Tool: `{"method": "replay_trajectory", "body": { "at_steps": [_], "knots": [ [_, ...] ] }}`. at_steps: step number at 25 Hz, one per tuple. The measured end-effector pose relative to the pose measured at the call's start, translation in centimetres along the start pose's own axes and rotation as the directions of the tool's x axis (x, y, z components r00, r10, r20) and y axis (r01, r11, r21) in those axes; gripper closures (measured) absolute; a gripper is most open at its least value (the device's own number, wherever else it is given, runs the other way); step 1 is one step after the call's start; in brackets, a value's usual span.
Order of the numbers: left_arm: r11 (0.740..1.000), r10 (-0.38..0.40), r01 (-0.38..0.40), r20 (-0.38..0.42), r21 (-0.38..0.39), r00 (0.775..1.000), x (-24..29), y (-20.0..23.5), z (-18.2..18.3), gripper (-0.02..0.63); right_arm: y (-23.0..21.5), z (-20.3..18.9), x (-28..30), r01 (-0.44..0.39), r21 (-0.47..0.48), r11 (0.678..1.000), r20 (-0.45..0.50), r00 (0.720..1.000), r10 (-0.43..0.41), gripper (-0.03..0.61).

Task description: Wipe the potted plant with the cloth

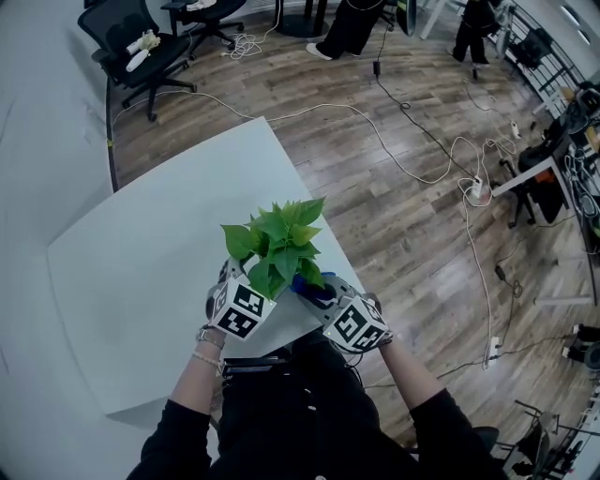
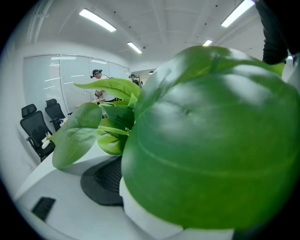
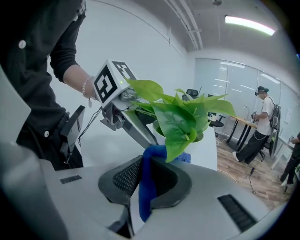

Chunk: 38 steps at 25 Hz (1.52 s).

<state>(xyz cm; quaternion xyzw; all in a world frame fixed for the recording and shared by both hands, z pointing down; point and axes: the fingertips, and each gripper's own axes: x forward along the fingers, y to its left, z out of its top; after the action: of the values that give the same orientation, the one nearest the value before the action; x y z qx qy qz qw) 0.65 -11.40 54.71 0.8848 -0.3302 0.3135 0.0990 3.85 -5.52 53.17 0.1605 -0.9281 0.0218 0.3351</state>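
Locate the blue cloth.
The cloth is clamped in the right tool, just right of the potted plant in head view, its top by a low leaf.

A pale table [image 1: 141, 281] fills the lower left. Two black office chairs [image 1: 141, 52] stand upper left. White cables [image 1: 375, 131] trail across the wood floor [image 1: 403, 253]; people's legs [image 1: 349, 28] show at top.

Both grippers are held close together at the near edge of the table [image 1: 141, 281]. The right gripper [image 3: 146, 180] is clamped on the cloth [image 3: 146, 199]; the left gripper [image 3: 140, 131] is closed on the pot [image 2: 145, 213].
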Motion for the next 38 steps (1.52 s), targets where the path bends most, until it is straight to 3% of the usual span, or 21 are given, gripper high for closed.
{"method": "replay_trajectory", "body": {
  "at_steps": [3,7,12,18,24,30,34,38],
  "knots": [
    [1.0,-0.001,0.001,0.003,0.004,1.0,0.1,0.0,-0.1,0.222,-1.2,-0.7,-1.6,-0.016,0.023,1.0,0.009,1.0,0.015,0.503],
    [1.0,-0.002,0.002,0.002,0.006,1.0,0.1,0.0,-0.1,0.222,-4.7,-1.2,-3.9,0.027,0.077,0.997,0.032,0.999,-0.03,0.503],
    [1.0,-0.001,0.001,0.002,0.009,1.0,0.2,0.1,-0.2,0.222,-10.1,-0.5,-4.1,0.082,0.0,0.997,0.0,0.997,-0.082,0.503],
    [1.0,-0.001,0.001,0.0,0.011,1.0,0.4,0.1,-0.4,0.222,-14.1,2.0,0.1,0.042,-0.074,0.996,-0.009,0.999,-0.043,0.503],
    [1.0,-0.002,0.002,-0.007,0.01,1.0,0.0,0.1,-0.3,0.222,-14.1,3.7,3.1,-0.015,0.051,0.999,0.041,0.999,0.013,0.503],
    [1.0,0.0,0.0,-0.006,0.01,1.0,-0.1,0.2,-0.2,0.222,-12.2,1.0,2.2,-0.027,0.143,0.989,0.022,0.999,0.024,0.503],
    [1.0,0.001,-0.001,-0.006,0.009,1.0,-0.1,0.2,-0.2,0.222,-9.7,-0.5,1.5,-0.016,0.161,0.987,0.009,1.0,0.015,0.503],
    [1.0,0.004,-0.004,-0.004,0.008,1.0,0.0,0.1,-0.2,0.222,-7.9,-1.3,1.1,0.049,0.185,0.981,0.003,0.999,-0.051,0.503]
  ]
}}
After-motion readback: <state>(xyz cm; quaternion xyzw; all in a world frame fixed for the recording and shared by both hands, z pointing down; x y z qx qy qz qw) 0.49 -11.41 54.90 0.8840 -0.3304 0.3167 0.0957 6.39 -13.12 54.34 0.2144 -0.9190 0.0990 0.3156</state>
